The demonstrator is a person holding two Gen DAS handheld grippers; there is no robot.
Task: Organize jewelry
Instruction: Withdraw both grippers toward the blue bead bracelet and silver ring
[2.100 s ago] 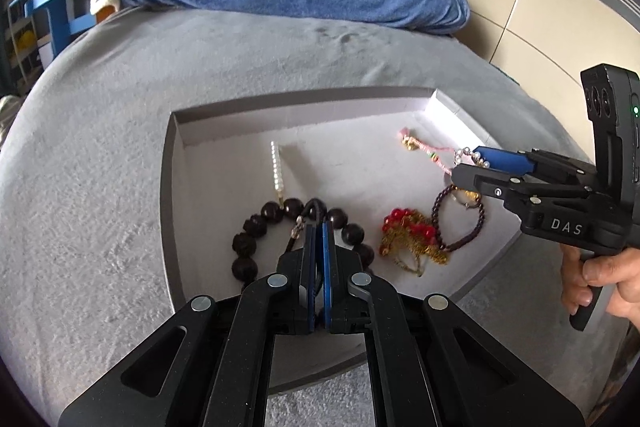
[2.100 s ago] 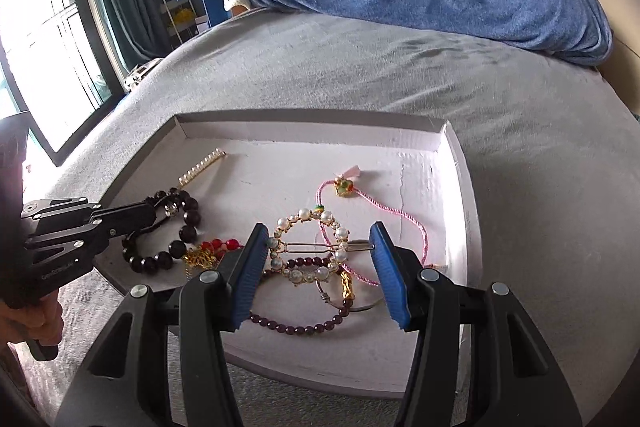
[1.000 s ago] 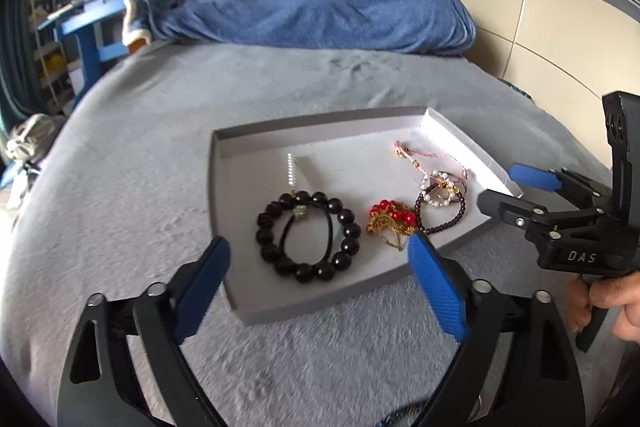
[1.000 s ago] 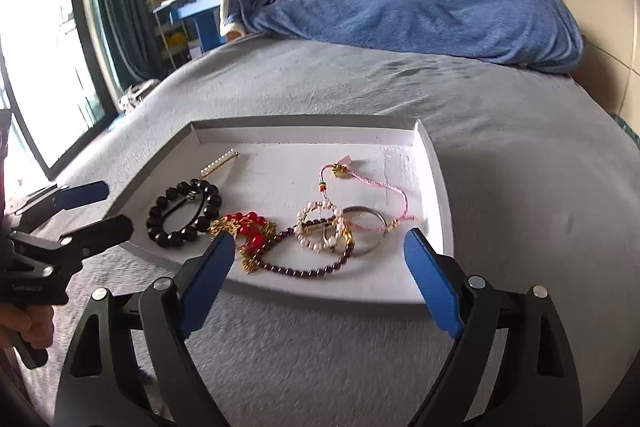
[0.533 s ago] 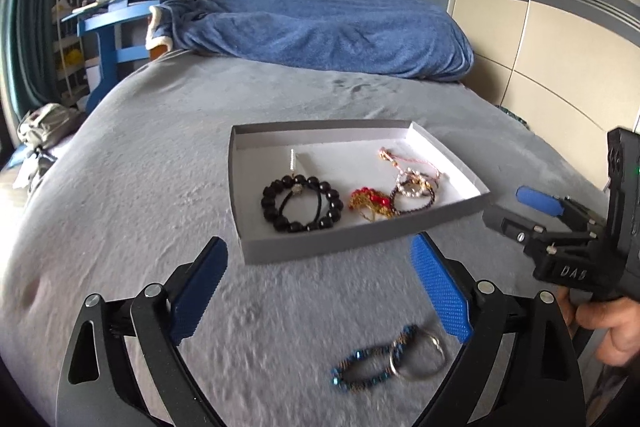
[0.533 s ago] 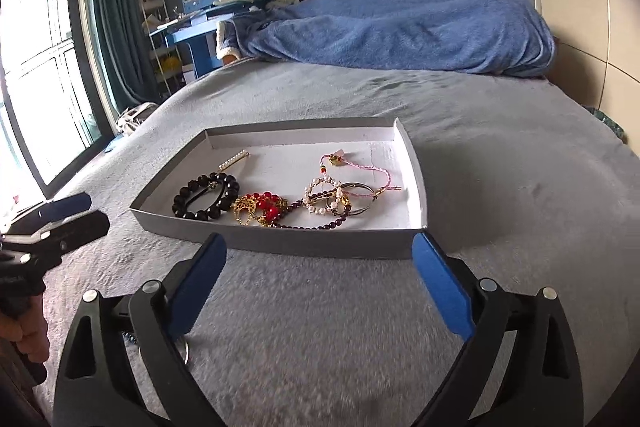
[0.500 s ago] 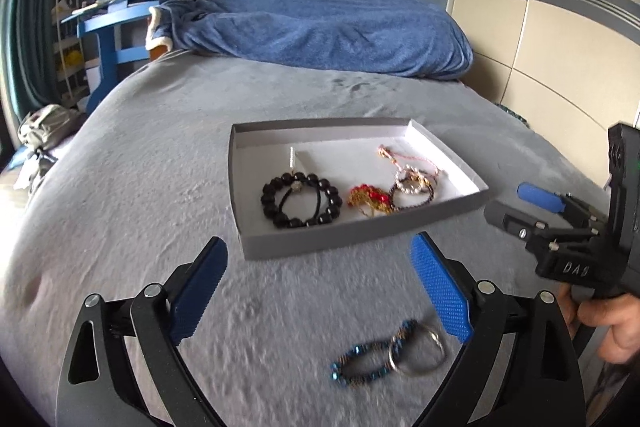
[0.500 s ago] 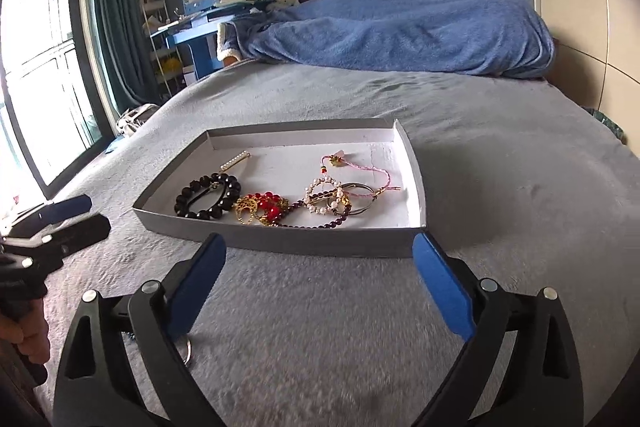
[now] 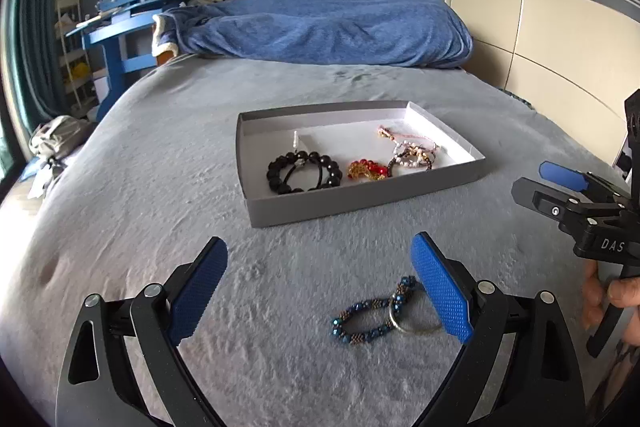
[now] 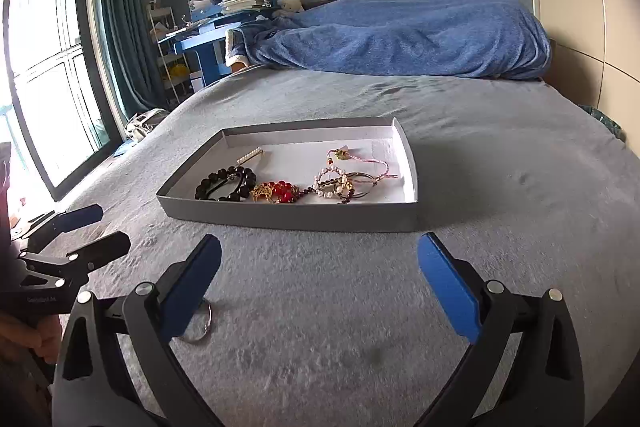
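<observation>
Lower centre of left wrist view: blue bead bracelet [image 9: 370, 315] w/ a silver ring [image 9: 412, 319] hooked on it lies on the grey bedspread [image 9: 160, 187], just inside my left gripper [image 9: 320, 291], nearer its right pad. Left jaws spread wide, nothing pinched. Right gripper [image 10: 320, 287] also wide, jaws opening, nothing betw. them; only the ring's edge peeks out by its left finger, lower left of right view. Grey tray [image 9: 360, 203] sits mid-frame, well apart from the bracelet, holding black bead bracelet [image 9: 304, 173], red-gold piece [image 9: 366, 170], pearl/pink-cord tangle [image 9: 412, 153].

Handling guess: bracelet is light, floppy, beads prob. slick; ring likely dangles and swings. Plush cover means pads must press in low. Best grip, I reckon: across the bead strand near the ring junction.
</observation>
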